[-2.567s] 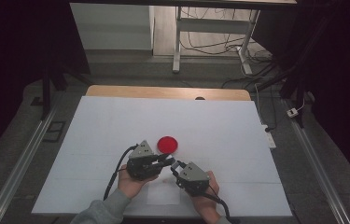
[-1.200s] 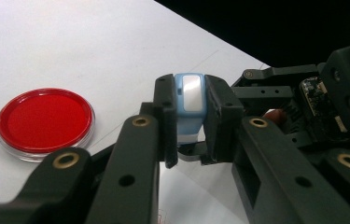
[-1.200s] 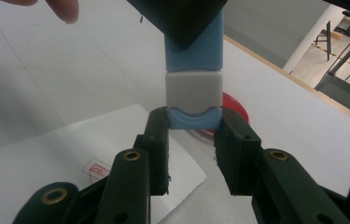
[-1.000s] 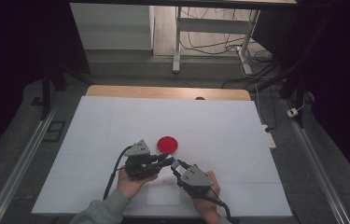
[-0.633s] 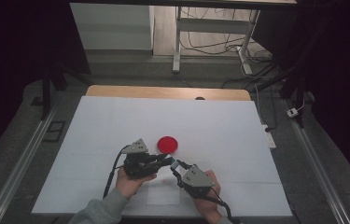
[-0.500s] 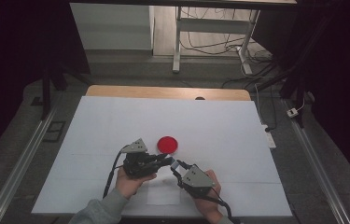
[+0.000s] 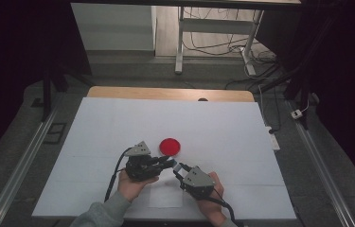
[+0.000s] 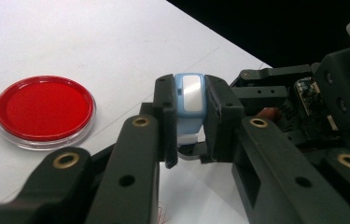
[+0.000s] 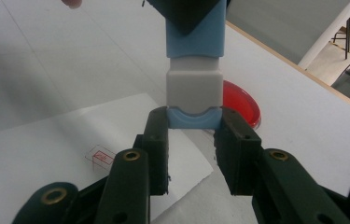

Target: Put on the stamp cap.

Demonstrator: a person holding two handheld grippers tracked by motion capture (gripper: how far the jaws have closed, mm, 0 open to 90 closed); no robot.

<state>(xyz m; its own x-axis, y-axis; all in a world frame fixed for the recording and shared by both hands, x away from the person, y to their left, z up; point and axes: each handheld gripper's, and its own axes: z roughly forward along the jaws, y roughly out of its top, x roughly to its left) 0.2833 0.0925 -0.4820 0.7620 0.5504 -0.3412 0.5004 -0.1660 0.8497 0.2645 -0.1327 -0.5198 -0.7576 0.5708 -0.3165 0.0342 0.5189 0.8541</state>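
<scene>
Both claws clamp one small blue-and-white block [image 9: 194, 70] above the table [image 7: 94, 123]: left claw [image 8: 189, 123] on its upper blue end, right claw [image 9: 193, 122] on its lower blue end. Red dish [image 7: 170, 146] sits just beside them.

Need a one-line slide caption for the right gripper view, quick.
Right tool clamps the lower end of a blue-and-white block above the white table, red dish behind.

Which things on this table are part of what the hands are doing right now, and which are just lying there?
In use:
left gripper
right gripper
blue and white stick, clamped by both at opposite ends

Lying about:
red dish
paper sheet
white table
</scene>
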